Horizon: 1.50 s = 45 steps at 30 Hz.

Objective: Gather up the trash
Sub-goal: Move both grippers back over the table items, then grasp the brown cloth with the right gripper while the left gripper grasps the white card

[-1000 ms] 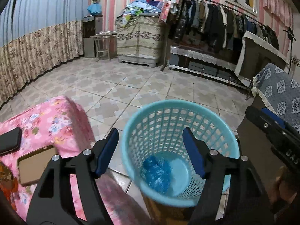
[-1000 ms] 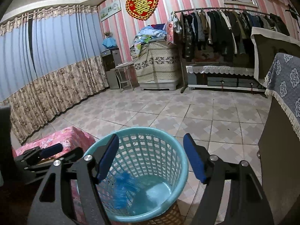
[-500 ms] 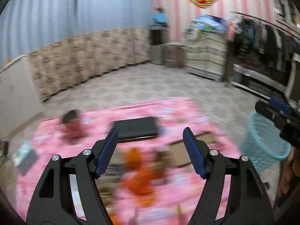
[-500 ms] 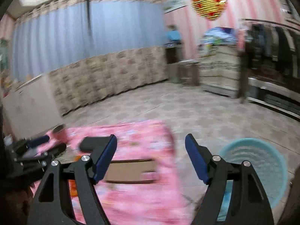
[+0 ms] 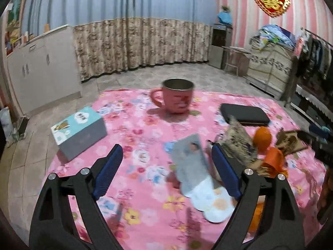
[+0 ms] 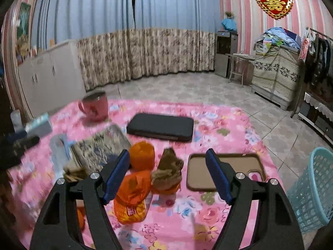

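Swung off the basket, both your grippers now face the pink table (image 5: 145, 137).
Your left gripper (image 5: 166, 166) is opening, nothing gripped; right gripper (image 6: 167, 175) wide, empty, over orange wrappers (image 6: 133, 193); blue basket (image 6: 312, 189) sits beside the table, right.

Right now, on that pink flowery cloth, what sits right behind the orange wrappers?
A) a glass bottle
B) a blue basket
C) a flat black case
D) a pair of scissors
C: in the right wrist view the flat black case lies on the pink cloth just beyond the orange wrappers; the blue basket stands on the floor.
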### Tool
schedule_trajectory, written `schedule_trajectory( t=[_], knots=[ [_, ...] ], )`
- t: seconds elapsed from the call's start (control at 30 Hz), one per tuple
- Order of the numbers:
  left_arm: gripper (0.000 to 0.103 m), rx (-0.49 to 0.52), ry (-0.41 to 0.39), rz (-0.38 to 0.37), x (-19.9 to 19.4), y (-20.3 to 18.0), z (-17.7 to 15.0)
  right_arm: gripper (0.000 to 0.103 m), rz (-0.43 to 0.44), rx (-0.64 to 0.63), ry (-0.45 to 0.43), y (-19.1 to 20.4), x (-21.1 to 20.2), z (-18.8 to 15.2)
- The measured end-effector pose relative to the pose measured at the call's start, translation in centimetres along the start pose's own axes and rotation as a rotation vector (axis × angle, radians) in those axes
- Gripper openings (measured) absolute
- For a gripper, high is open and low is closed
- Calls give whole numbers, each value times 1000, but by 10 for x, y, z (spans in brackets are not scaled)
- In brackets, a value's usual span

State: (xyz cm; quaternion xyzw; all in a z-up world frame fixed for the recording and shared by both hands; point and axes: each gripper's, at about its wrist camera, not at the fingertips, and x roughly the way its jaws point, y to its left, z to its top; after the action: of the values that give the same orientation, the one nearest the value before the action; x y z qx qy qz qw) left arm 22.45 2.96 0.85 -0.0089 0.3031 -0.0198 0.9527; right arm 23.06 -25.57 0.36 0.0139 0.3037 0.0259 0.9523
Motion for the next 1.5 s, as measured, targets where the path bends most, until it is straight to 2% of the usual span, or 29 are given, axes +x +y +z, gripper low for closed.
schedule_trajectory(
  t=[0.1, 0.17, 0.23, 0.37, 0.47, 0.63, 0.8, 1.13, 1.2, 1.23, 1.27, 1.33, 1.4, 1.5],
  knots=[
    [85, -30, 20, 2, 9, 10, -2, 70, -8, 10, 74, -3, 17, -8],
    [85, -9, 33, 6, 16, 5, -5, 62, -18, 12, 105, -5, 24, -11],
    [85, 16, 47, 3, 22, 1, -9, 58, -16, 22, 138, -4, 34, -14],
    [85, 24, 65, 6, 31, -2, -14, 56, -13, 22, 164, -2, 48, -17],
    [85, 7, 81, -4, 37, 1, -15, 42, 1, 16, 176, -2, 53, -15],
    [85, -9, 93, -28, 39, 1, -18, 35, 23, 3, 149, 0, 46, -10],
    [85, -19, 102, -47, 43, -1, -19, 35, 24, -8, 64, 2, 21, 4],
    [84, -45, 137, -129, 65, -8, -18, 36, 39, 7, 45, -5, 14, 14],
    [77, -32, 141, -148, 66, -13, -19, 36, 42, 5, 48, -5, 14, 14],
    [67, -16, 144, -151, 67, -17, -19, 36, 44, 5, 49, -5, 14, 14],
    [49, 1, 154, -154, 68, -21, -19, 36, 45, 5, 49, -5, 14, 15],
    [38, 11, 174, -157, 71, -25, -21, 36, 49, 3, 45, -4, 13, 15],
    [13, 3, 177, -173, 71, -24, -20, 36, 53, 0, 39, -4, 11, 16],
    [6, -5, 157, -173, 63, -20, -18, 36, 62, -3, 33, -3, 8, 17]
  ],
)
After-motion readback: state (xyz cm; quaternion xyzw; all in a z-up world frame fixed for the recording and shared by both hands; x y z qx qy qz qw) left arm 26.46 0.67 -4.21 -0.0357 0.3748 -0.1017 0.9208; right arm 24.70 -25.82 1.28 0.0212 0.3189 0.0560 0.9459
